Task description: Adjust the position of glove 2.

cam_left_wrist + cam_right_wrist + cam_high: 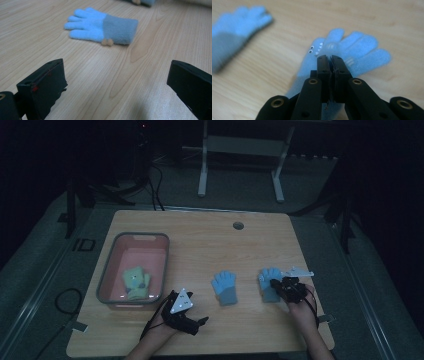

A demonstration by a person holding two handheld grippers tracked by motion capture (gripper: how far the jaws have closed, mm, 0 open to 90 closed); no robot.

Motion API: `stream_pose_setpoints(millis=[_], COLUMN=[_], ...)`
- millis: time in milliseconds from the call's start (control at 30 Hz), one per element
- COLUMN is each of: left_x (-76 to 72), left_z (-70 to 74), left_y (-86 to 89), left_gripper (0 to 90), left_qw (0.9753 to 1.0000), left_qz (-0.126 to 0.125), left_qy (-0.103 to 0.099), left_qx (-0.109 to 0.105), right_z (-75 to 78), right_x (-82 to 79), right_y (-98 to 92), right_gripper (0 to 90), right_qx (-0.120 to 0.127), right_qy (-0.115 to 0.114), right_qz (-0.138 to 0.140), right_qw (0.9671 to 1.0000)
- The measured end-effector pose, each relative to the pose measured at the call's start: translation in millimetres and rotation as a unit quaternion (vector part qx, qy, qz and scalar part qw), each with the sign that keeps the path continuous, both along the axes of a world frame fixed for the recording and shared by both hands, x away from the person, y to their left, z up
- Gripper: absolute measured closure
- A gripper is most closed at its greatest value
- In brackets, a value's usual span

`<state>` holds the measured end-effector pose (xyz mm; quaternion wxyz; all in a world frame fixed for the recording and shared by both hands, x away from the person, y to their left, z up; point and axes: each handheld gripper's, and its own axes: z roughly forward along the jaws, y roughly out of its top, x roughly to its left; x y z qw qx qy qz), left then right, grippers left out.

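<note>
A grey-rimmed bin (109,255) with a pink interior is positioned at the left of the wooden table (200,235). A yellow-green glove pair (136,283) is contained in it. A round grommet (238,225) is set near the table's far edge.

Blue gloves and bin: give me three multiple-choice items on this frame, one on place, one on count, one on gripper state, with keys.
1. Where does the yellow-green glove lie?
A. in the bin
B. on the bare table
C. in a gripper

2. How many blue gloves lie on the table?
A. one
B. two
C. four

3. How do the left gripper's jaws stand?
A. shut on a glove
B. shut empty
C. wide apart

Key:
1 A, it rests inside the bin's walls.
2 B, the middle blue glove and the right blue glove.
3 C, bare wood shows between them.
</note>
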<state>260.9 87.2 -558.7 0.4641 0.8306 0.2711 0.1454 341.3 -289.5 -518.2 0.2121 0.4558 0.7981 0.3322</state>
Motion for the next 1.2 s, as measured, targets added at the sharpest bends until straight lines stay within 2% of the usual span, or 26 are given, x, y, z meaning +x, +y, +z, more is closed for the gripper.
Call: stream_pose_setpoints(millis=[133,300,467,567,733,867,1067,1200], left_x=[-0.1,0.1,-0.1,0.2,0.0,-0.5,-0.5,-0.8], left_z=[0.0,0.1,0.3,0.2,0.5,0.9,0.8,0.9], left_y=[0.1,0.4,0.6,0.8,1.3,1.4,1.7,1.2], left_gripper=[2.3,2.3,2.3,2.3,2.3,2.3,2.3,2.3], left_qw=[1.0000,1.0000,1.0000,1.0000,1.0000,1.0000,1.0000,0.9999], left_qz=[0.000,0.000,-0.001,-0.001,-0.003,-0.004,-0.004,-0.005], left_qy=[0.000,-0.001,-0.001,-0.001,-0.002,-0.002,-0.005,-0.010], left_qx=[0.000,0.002,0.001,0.002,0.002,0.001,-0.001,-0.001], right_z=[20.8,41.2,52.8,55.5,54.3,47.4,32.5,21.9], right_x=[1.2,0.7,-0.9,-1.6,-3.0,-3.4,-2.0,0.1], right_y=[9.7,30.9,54.9,71.4,96.6,112.0,119.6,121.3], right_gripper=[86.5,86.5,86.5,86.6,86.6,86.6,86.5,86.5], right_qx=[0.015,0.026,0.034,0.044,0.051,0.053,0.063,0.059], right_qy=[-0.017,-0.034,-0.043,-0.041,-0.036,-0.019,0.007,0.019], right_qz=[0.007,0.035,0.064,0.081,0.116,0.141,0.164,0.164], right_qw=[0.9997,0.9985,0.9964,0.9949,0.9913,0.9883,0.9845,0.9846])
